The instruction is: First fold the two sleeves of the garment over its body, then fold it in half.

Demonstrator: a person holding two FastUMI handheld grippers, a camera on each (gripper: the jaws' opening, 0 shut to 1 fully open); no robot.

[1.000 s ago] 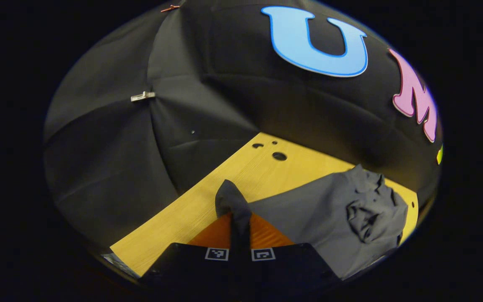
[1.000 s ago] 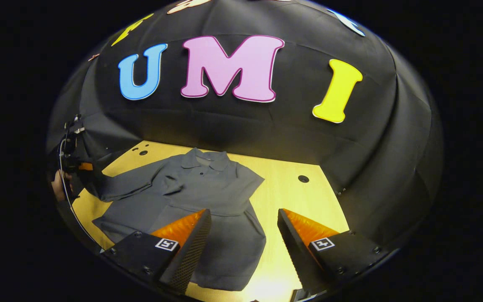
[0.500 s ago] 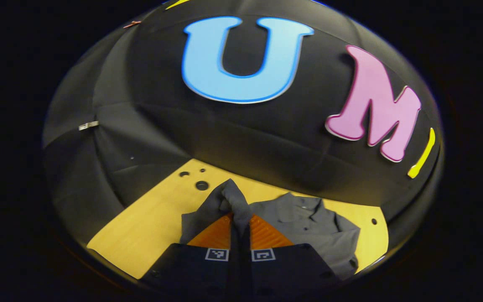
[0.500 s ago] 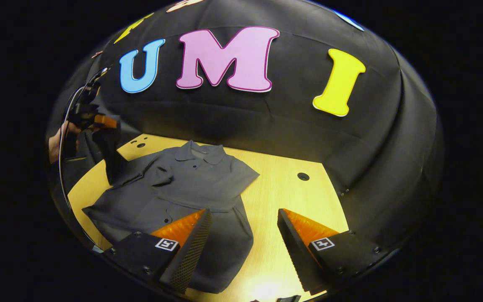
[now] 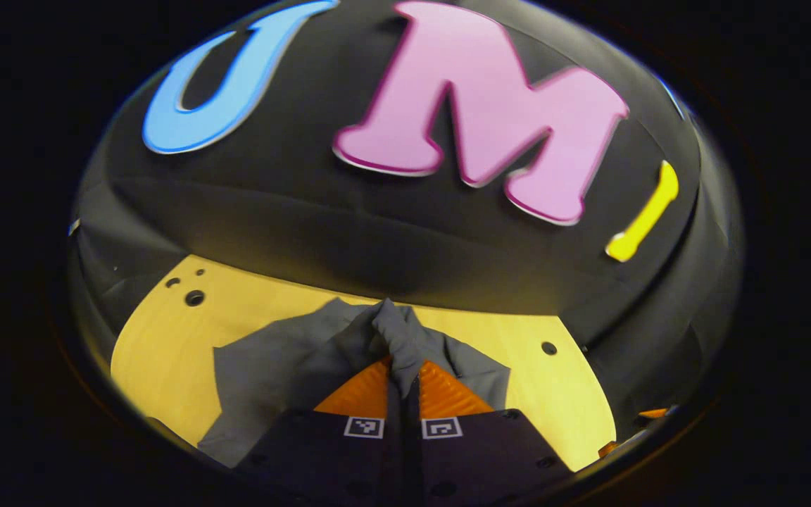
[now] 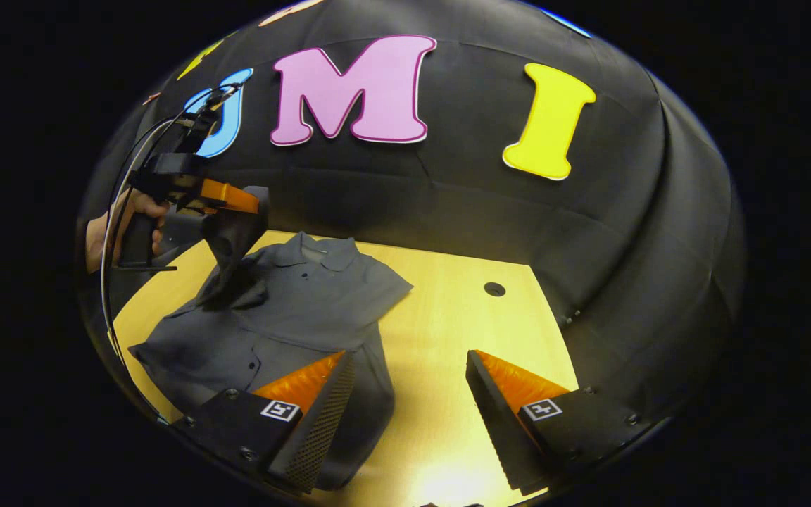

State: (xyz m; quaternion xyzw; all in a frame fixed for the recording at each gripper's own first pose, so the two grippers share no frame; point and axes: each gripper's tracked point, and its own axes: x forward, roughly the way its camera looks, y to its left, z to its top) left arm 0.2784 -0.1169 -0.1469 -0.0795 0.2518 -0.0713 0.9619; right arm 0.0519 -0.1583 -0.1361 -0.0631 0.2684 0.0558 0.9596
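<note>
Garment [image 6: 286,310], a grey collared short-sleeved shirt with buttons down the front, lies flat on the yellow wooden table [image 6: 448,317], collar toward the far wall, hem toward the near edge. Left gripper [image 5: 403,366]: fingers pressed together on a bunch of grey cloth, the left sleeve [image 5: 395,331], which rises as a peak just past the fingertips in the left gripper view. In the right gripper view that same gripper [image 6: 254,204] sits at the far left, raised above the table, held by a hand [image 6: 117,225] at its grip, a dark cable looping down from it; the sleeve [image 6: 233,246] hangs from its tips in a dark drape down to the shirt's left shoulder, over the chest area near the collar. Right sleeve [image 6: 384,285] lies spread flat on the table, pointing right, not folded. Right gripper [image 6: 409,408]: fingers wide apart, nothing between them, hovering near the shirt's lower right hem; left finger [image 6: 321,415] overlaps the hem area in view, right finger [image 6: 504,408] sits over bare table. Whether either finger touches the cloth cannot be told. Round hole [image 6: 495,289] in the table right of the shirt; smaller holes [image 5: 194,297] at the far left corner
</note>
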